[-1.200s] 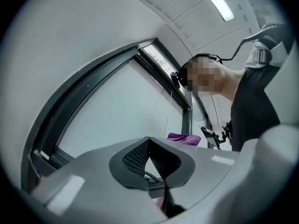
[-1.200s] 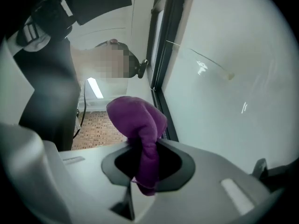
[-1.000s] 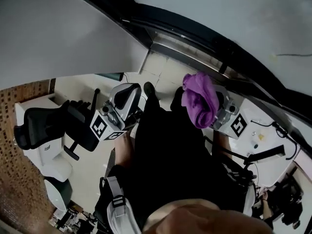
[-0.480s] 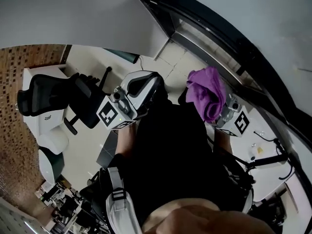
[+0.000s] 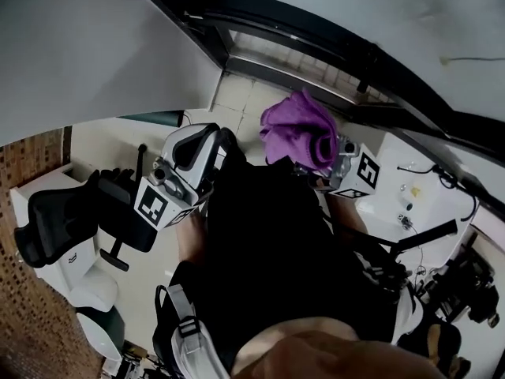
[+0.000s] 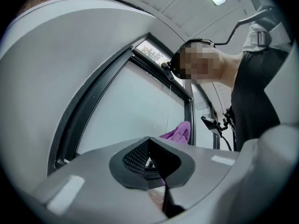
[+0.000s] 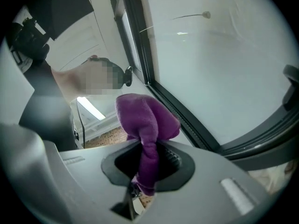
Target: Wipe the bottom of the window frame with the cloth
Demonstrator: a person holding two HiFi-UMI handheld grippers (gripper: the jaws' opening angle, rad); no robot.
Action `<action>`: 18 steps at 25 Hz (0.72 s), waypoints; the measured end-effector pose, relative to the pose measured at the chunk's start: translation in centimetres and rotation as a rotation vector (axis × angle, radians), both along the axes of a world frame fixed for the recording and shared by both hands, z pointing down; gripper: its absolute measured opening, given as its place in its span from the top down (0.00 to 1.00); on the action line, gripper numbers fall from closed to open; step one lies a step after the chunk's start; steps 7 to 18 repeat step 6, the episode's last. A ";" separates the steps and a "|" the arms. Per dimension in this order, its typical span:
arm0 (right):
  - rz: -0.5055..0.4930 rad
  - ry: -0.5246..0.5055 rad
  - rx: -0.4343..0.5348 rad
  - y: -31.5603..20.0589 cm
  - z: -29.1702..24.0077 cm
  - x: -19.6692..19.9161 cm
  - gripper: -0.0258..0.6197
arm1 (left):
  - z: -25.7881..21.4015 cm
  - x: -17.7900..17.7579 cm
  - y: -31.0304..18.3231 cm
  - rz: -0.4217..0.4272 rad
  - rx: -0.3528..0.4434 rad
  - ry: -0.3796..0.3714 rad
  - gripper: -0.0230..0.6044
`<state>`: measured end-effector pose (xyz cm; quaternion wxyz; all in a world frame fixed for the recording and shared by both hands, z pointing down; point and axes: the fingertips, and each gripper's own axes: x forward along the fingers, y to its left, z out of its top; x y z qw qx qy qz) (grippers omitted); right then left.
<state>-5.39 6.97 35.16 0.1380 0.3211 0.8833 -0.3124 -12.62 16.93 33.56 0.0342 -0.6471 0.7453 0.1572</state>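
A purple cloth [image 5: 300,135] is bunched up in my right gripper [image 5: 319,158], which is shut on it. In the right gripper view the cloth [image 7: 145,121] sticks up from between the jaws of the right gripper [image 7: 147,160], close to the dark window frame [image 7: 180,118]. In the head view the frame's bottom rail [image 5: 293,60] runs just beyond the cloth; I cannot tell whether they touch. My left gripper [image 5: 215,150] is held lower left of the cloth, shut and empty. In the left gripper view the cloth [image 6: 180,132] shows past the left gripper [image 6: 150,158], in front of the window frame [image 6: 88,99].
A grey wall panel [image 5: 95,54] lies left of the window. A black office chair [image 5: 71,215] stands on the pale floor at the left. A white desk [image 5: 410,192] with cables lies at the right. My dark clothing [image 5: 276,259] fills the lower middle.
The right gripper has carried the cloth left and up, closer to the window's bottom rail. The left gripper has shifted a little left. Both stay shut.
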 end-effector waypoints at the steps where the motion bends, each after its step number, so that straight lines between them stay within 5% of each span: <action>1: 0.012 0.006 0.006 0.7 -0.2 -0.3 0.86 | 0.0 -0.3 0.5 0.013 0.004 -0.007 0.98; 6: 0.033 0.035 0.043 5.5 -0.5 -2.1 0.86 | 0.9 -1.8 4.2 0.030 0.005 -0.016 0.98; 18: 0.033 0.035 0.043 5.5 -0.5 -2.1 0.86 | 0.9 -1.8 4.2 0.030 0.005 -0.016 0.98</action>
